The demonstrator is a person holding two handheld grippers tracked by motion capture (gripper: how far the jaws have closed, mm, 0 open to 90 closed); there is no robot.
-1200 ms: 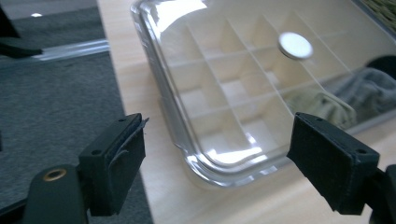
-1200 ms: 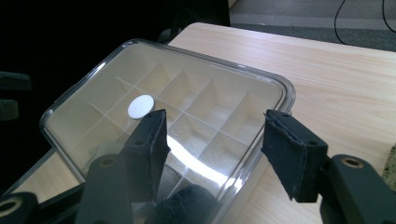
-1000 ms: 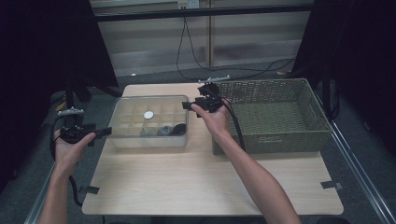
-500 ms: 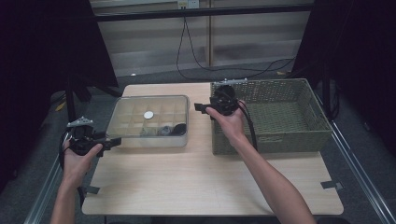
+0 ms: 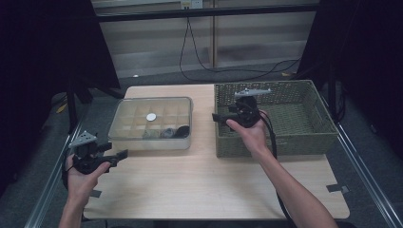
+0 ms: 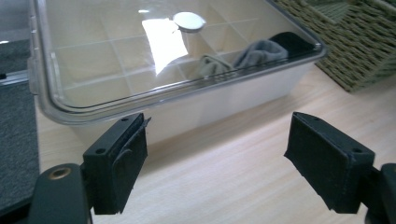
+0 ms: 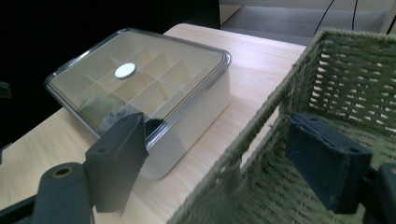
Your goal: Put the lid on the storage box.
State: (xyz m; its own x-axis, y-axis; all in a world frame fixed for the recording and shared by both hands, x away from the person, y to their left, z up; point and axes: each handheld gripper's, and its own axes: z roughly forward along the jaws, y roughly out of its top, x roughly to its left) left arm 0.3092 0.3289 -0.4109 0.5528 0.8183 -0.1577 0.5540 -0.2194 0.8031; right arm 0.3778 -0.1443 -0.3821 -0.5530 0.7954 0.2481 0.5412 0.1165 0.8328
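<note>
Both grippers, left (image 5: 124, 154) and right (image 5: 215, 117), have empty, wide jaws beside the lidded box (image 5: 152, 122); next, lift the lid.

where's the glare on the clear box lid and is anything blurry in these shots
Left gripper view: a bright white patch of glare sits on the clear lid of the compartment box, washing out the dividers beneath; the black jaws at the bottom are slightly soft. Right gripper view: the lid shows only a mild sheen, while the woven basket close by looks blurred. High view: dim surroundings, evenly lit table.
</note>
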